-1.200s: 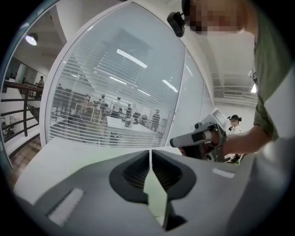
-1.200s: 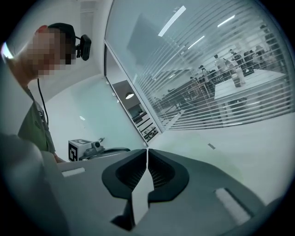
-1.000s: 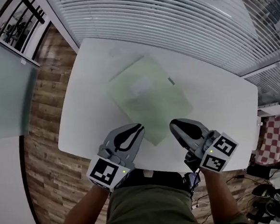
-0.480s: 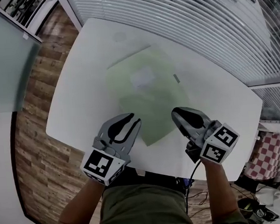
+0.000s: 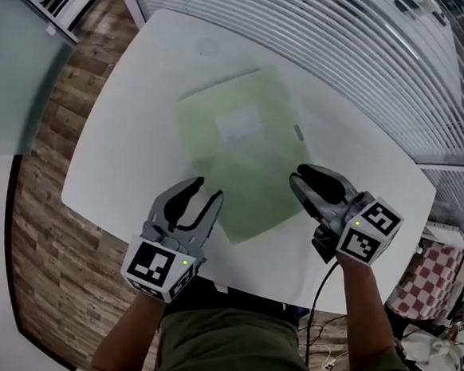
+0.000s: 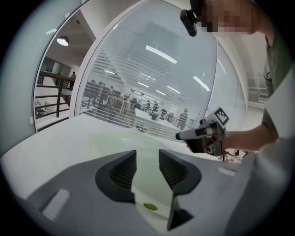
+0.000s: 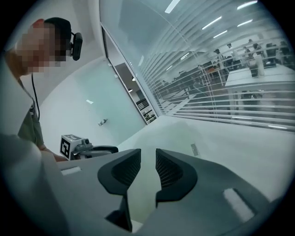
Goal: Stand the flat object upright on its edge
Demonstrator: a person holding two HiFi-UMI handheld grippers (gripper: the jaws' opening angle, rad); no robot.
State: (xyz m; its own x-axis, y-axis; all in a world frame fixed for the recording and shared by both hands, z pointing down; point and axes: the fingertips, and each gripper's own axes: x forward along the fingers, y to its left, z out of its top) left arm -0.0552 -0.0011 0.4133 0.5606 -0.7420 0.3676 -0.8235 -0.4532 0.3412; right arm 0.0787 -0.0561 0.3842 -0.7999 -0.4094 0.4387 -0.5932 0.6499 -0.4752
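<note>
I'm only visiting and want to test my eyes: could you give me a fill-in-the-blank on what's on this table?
The pale green sheet lies ____ on the table. The table top is ____ in colour. The floor beside it is made of ____ planks.
Missing words: flat; white; wooden.

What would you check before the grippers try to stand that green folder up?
1. Folder lying flat, wholly on the table: ok.
2. Left gripper jaws apart, just been opening, nothing between them: ok.
3. Right gripper jaws apart, just been opening, nothing between them: ok.
4. One gripper on each side of the folder's near end: ok.
5. Either gripper touching the folder: cannot tell.
</note>
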